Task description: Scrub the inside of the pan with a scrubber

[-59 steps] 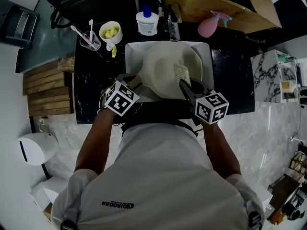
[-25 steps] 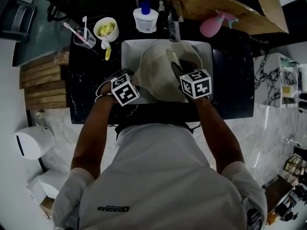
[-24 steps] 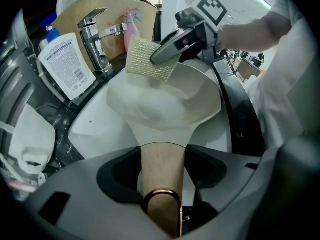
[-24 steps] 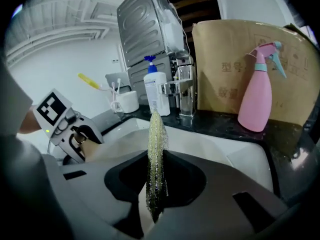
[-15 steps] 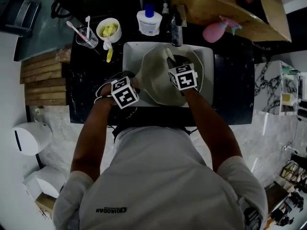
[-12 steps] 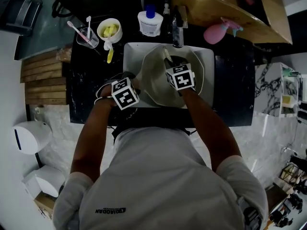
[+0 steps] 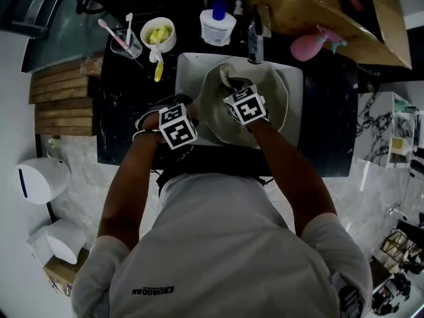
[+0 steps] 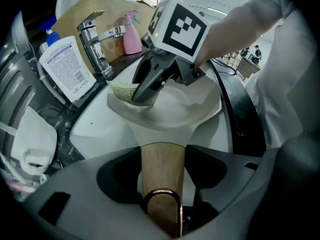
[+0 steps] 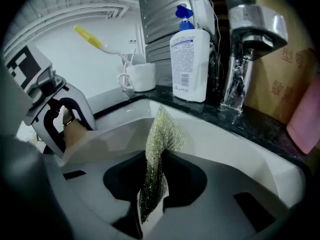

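Inside the sink [image 7: 187, 71]: the pan [image 7: 273, 103] is found, and most of the white basin below the faucet [image 7: 256, 35] is filled by it.
Pan look: a cream, round, shallow bowl is seen, joined to a pale wooden handle [image 8: 161, 156] that is ended by a metal loop.
Scrubber [image 9: 162, 134]: a green-gold mesh pad is seen, folded and stood on edge; its free end is laid against the pan's inner wall on the faucet side.
Left gripper [image 8: 163, 184]: its fingers are clenched on the wooden handle at the sink's near left corner and are pointed along the handle toward the bowl.
Right gripper [image 9: 152, 184]: its fingers are clamped on the scrubber's lower edge; the marker cube is held over the middle of the bowl, with the fingers aimed at the far rim.
Arms: both forearms are stretched forward, the right one carried further over the sink.
Counter [image 7: 126, 111]: a dark top is seen, on which a white pump bottle [image 7: 218, 25], a pink spray bottle [image 7: 311, 45] and a cup of toothbrushes [image 7: 126, 43] are stood behind and left of the sink.
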Demonstrator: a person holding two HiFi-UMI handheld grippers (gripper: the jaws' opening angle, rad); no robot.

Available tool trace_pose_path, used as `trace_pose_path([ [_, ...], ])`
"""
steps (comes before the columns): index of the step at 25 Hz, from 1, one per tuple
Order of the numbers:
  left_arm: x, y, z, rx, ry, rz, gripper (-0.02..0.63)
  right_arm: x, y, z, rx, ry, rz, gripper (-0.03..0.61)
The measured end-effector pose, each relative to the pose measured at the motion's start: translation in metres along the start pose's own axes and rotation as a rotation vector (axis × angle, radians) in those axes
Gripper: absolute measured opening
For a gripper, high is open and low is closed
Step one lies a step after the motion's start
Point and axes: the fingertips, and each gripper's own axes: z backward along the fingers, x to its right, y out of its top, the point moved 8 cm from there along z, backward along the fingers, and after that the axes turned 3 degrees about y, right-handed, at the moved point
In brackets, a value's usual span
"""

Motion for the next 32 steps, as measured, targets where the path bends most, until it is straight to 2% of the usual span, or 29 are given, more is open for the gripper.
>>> trace_pose_path([
  [6, 0.001, 0.000, 0.001, 0.001, -0.002, 0.000, 0.276, -0.029, -0.004, 0.004, -0.032, 0.099, 0.097, 0.097],
  [12, 0.001, 0.000, 0.000, -0.001, 0.002, -0.004, 0.276, -0.044, -0.005, 0.012, -0.039, 0.140, 0.134, 0.097],
  [15, 0.001, 0.000, 0.000, 0.001, 0.003, -0.004, 0.276, -0.053, -0.007, 0.015, -0.055, 0.189, 0.152, 0.097],
  [21, 0.001, 0.000, 0.000, 0.000, 0.008, -0.007, 0.276, -0.072, -0.016, 0.022, -0.095, 0.383, 0.154, 0.096],
  [25, 0.001, 0.001, 0.000, 0.002, 0.005, -0.006, 0.276, -0.077, -0.022, 0.029, -0.129, 0.452, 0.185, 0.095],
  [32, 0.001, 0.000, 0.000, -0.001, 0.003, -0.003, 0.276, -0.083, -0.028, 0.044, -0.147, 0.554, 0.125, 0.095],
])
